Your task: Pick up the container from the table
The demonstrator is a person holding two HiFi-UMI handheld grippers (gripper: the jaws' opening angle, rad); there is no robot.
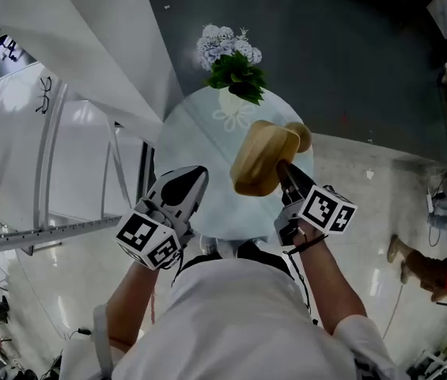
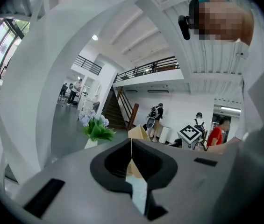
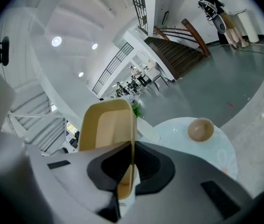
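White shirt fills the bottom of the head view, and both forearms reach out from it. The left gripper hangs over the near edge of the round glass tabletop. The right gripper has the tan container raised above the glass, where it covers most of a round wooden bowl. A vase of flowers stands at the far rim. In the left gripper view, the left gripper has its jaws together on nothing. Only a corner of the container shows past them, beside the flowers. In the right gripper view, the right gripper is clamped on the container wall. The lower end is cut off by the jaws, and the bowl sits on the tabletop below.
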